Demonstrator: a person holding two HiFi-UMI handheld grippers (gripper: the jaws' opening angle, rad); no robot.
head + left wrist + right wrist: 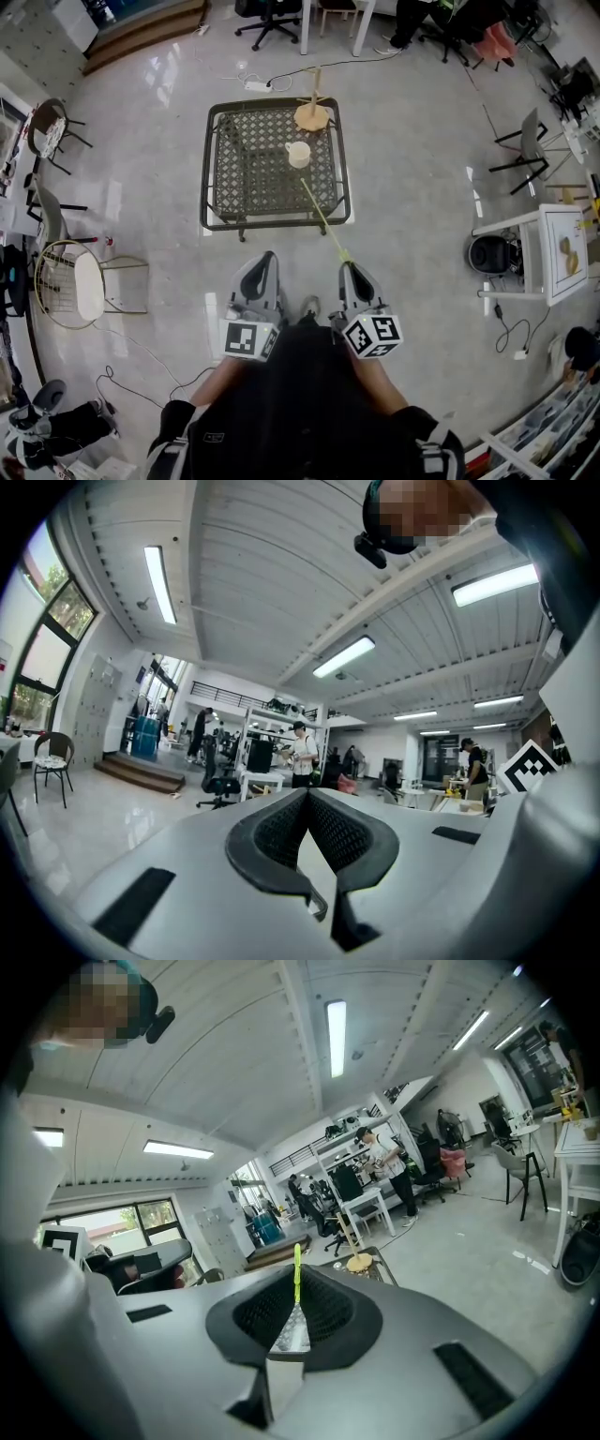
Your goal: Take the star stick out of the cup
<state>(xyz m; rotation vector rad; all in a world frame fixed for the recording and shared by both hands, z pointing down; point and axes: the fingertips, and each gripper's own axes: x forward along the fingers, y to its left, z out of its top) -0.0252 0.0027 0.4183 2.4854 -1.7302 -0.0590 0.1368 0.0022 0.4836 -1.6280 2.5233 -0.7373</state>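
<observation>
A dark metal lattice table (234, 178) stands on the floor ahead with a pale cup (298, 154) on it. The thin yellow-green star stick (321, 217) slants from my right gripper (349, 267) up toward the cup, and its far end lies just short of the cup. In the right gripper view the stick (297, 1269) juts out between the pads with a glittery piece wedged in the jaws of the right gripper (296, 1290), which is shut on it. My left gripper (266, 258) is held close to my body, and the left gripper (307, 794) is shut with nothing in it.
A round wooden stand with an upright peg (312, 114) sits at the table's far edge. A wire chair (80, 281) is on the left. A white side table (553, 253) and a black round device (490, 253) are on the right. Cables lie on the floor.
</observation>
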